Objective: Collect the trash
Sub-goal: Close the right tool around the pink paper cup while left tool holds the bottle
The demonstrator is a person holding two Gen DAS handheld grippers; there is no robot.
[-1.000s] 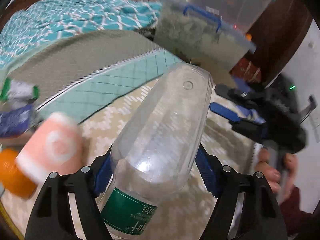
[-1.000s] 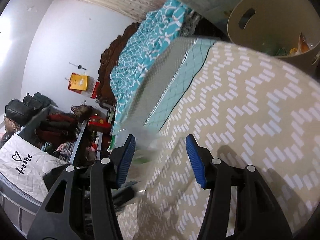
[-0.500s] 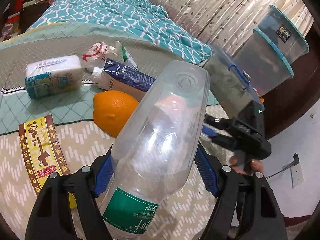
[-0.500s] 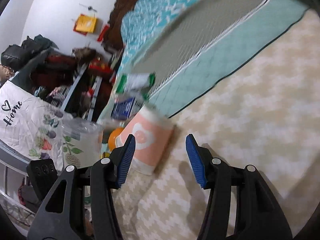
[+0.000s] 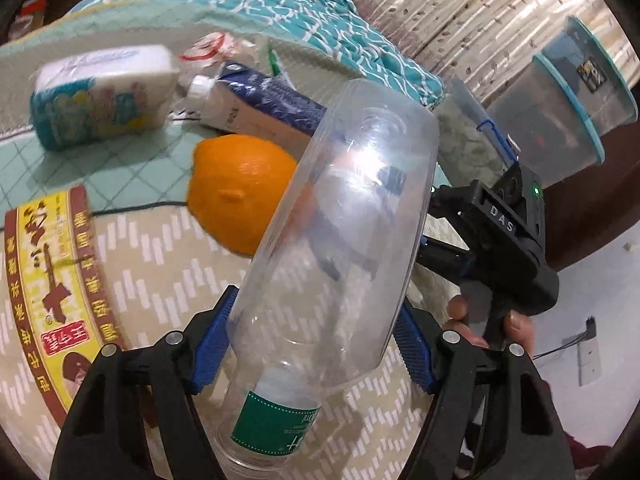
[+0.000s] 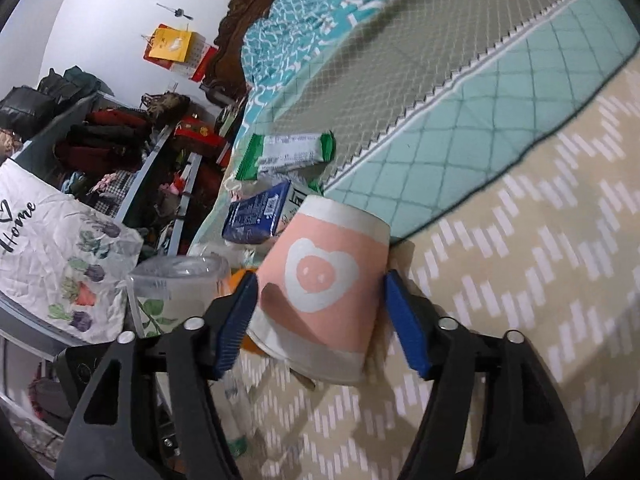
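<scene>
Readable text: "DAS" in white on the black body of the right gripper (image 5: 502, 222), seen from the left wrist; "Home" in black script with a small heart on the white floral-print bag (image 6: 60, 256), right wrist view. Yellow-and-red flat packet (image 5: 48, 296) carries large Chinese characters; clear plastic bottle's green label (image 5: 276, 424) has print too small to read

I see even indoor light, white glare on the clear bottle (image 5: 340, 248), motion blur smearing the tissue pack (image 5: 100, 92), soft shadow under the pink cup (image 6: 324, 292), fisheye bending, dark vignette corners
</scene>
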